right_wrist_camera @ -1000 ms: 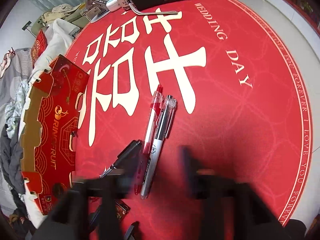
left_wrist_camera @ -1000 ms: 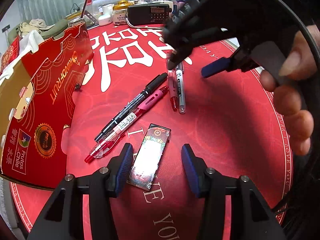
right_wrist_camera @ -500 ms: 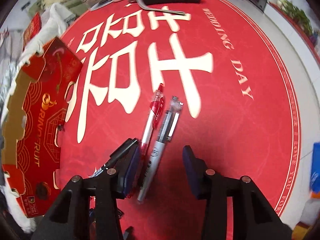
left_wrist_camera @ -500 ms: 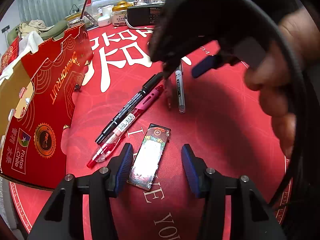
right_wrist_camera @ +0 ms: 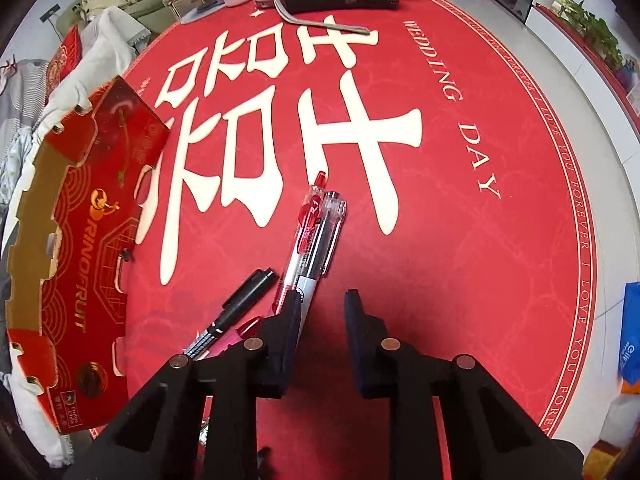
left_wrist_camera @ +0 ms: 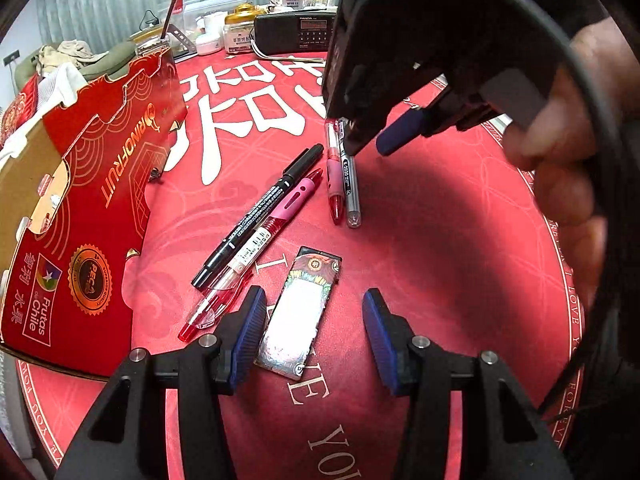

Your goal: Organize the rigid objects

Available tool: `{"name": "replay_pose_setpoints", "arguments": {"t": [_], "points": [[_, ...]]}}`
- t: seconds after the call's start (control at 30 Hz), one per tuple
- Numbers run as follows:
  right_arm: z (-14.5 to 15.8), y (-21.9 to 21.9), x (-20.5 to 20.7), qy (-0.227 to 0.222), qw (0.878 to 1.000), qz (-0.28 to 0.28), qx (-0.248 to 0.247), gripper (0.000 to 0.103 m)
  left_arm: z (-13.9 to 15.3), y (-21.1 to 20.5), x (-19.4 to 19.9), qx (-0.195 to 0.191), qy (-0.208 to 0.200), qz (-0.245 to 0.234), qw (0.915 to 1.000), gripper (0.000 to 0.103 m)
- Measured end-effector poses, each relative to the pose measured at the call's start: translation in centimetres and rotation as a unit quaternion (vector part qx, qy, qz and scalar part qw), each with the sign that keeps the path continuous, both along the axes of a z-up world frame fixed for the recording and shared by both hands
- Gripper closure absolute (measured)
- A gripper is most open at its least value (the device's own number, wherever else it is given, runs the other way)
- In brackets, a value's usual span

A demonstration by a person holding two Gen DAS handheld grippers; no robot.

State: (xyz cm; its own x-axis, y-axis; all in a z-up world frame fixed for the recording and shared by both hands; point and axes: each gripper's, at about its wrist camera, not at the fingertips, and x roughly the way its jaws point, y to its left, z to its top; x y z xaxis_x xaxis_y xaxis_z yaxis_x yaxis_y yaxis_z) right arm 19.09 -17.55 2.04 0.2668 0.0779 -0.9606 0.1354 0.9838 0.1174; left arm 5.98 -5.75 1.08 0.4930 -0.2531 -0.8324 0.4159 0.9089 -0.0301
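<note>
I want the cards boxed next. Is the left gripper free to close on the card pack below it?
Probably yes: the left gripper is open, the card pack lies flat between its fingers, nothing on top.

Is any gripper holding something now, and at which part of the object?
Nothing is held. The left gripper is open above the flat card; the right gripper is open beside the grey pen.
</note>
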Motion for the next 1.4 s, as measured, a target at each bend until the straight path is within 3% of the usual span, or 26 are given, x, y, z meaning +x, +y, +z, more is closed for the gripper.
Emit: {"name": "replay_pose_setpoints", "arguments": {"t": [0.13, 0.3, 0.47, 0.53, 0.6, 0.77, 0.97, 1.17, 1.4], "points": [[-0.6, 1.2, 0.8, 0.013, 1.0, 0.02, -0.01, 0.079, 0.0, 0.0, 0.0, 0.001, 0.0, 0.0, 1.0, 0.049], [-0.5, 3.1, 1.5, 0.015, 0.996, 0.056, -0.063, 0.079, -0.1, 0.0, 0.0, 0.002, -0.001, -0.001, 1.0, 0.049], [-0.3, 3.5, -0.2, 0.004, 0.99, 0.117, -0.077, 0.091, 0.0, -0.1, 0.0, 0.007, 0.003, -0.002, 1.0, 0.051], [-0.2, 2.6, -1.5, -0.004, 0.99, 0.123, -0.075, 0.092, 0.2, 0.1, 0.0, 0.01, 0.008, 0.003, 0.9999, 0.07], [-0.2, 1.5, -2.6, -0.015, 0.99, 0.117, -0.081, 0.092, 0.3, 0.6, -0.1, 0.007, 0.01, 0.014, 0.9998, 0.078], [-0.2, -0.1, -6.9, -0.041, 0.99, 0.122, -0.055, 0.092, 0.2, 0.8, -0.7, 0.014, 0.011, 0.032, 0.9993, 0.078], [0.0, 1.2, -12.5, -0.079, 0.985, 0.15, -0.031, 0.092, 0.5, 4.2, -3.3, -0.041, 0.053, 0.071, 0.9952, 0.078], [-0.6, 1.2, -15.1, -0.107, 0.984, 0.137, 0.029, 0.092, 1.5, 7.0, -5.1, -0.077, 0.058, 0.1, 0.9903, 0.078], [-1.0, 2.3, -15.9, -0.14, 0.974, 0.18, 0.0, 0.092, 0.6, 7.0, -5.1, -0.046, 0.068, 0.118, 0.9897, 0.078]]}}
